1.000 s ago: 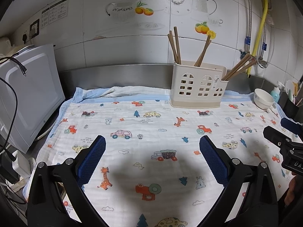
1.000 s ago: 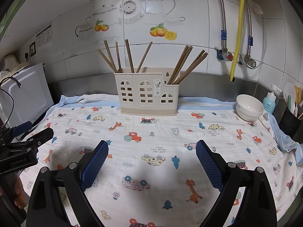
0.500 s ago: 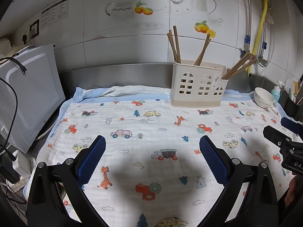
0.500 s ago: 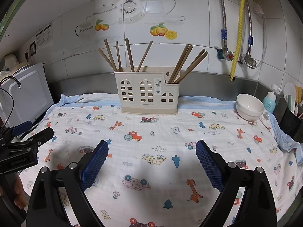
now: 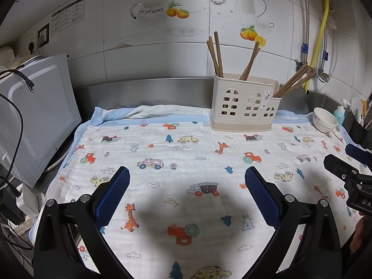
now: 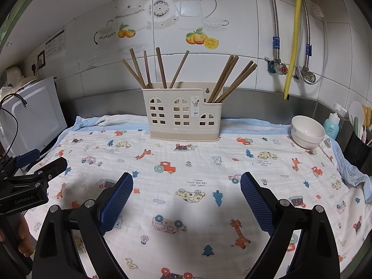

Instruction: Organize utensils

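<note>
Above a cartoon-print cloth (image 6: pixel 186 158), left gripper (image 5: pixel 187 181) and right gripper (image 6: pixel 186 186) both spread wide and empty, beyond them a cream utensil holder (image 6: pixel 183 114) at the cloth's rear edge, brown chopsticks (image 6: pixel 160 69) upright in both compartments, white bowl (image 6: pixel 307 131) to its right.

Chopstick (image 6: pixel 162 69) tips inside holder (image 6: pixel 183 114)

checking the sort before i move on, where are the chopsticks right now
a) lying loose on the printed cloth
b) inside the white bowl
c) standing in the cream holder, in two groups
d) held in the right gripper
c: the chopsticks all stand in the cream holder, one group in its taller left part and one in its lower right part, while both grippers are open and empty.
</note>
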### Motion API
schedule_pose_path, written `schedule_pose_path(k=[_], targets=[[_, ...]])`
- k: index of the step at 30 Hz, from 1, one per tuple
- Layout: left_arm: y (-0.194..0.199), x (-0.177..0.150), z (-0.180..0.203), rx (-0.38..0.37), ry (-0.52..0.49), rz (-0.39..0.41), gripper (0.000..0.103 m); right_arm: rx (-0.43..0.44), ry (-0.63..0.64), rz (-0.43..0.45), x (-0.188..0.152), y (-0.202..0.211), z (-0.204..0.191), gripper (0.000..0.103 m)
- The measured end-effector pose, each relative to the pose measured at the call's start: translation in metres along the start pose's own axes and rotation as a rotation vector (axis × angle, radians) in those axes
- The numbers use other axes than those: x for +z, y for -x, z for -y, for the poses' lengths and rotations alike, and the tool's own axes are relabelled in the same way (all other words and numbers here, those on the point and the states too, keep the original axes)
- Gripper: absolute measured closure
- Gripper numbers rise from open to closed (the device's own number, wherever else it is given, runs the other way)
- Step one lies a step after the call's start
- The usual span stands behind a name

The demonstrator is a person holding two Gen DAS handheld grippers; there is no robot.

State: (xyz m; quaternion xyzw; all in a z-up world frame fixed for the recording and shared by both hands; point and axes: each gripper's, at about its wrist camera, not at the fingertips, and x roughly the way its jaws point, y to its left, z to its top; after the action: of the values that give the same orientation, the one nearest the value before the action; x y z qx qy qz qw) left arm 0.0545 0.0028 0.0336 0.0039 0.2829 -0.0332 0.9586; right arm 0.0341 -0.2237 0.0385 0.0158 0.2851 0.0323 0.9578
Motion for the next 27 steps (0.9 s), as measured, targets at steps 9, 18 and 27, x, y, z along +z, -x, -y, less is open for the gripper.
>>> schedule_pose_path(k=[9,18,27], targets=[[0.0003,-0.0005,-0.0008,0.002,0.002,-0.004,0.005,0.001,0.002,-0.002,-0.0004,0.0002,-0.0011,0.013],[0.0011,-0.0003,0.0005,0.001,-0.004,-0.006,0.005,0.004,0.001,-0.002,-0.0004,0.0002,-0.0021,0.013],[-0.0006,0.0003,0.0004,0.007,0.005,-0.016,0.005,0.005,0.002,0.0,-0.0008,0.0007,-0.0023,0.013]])
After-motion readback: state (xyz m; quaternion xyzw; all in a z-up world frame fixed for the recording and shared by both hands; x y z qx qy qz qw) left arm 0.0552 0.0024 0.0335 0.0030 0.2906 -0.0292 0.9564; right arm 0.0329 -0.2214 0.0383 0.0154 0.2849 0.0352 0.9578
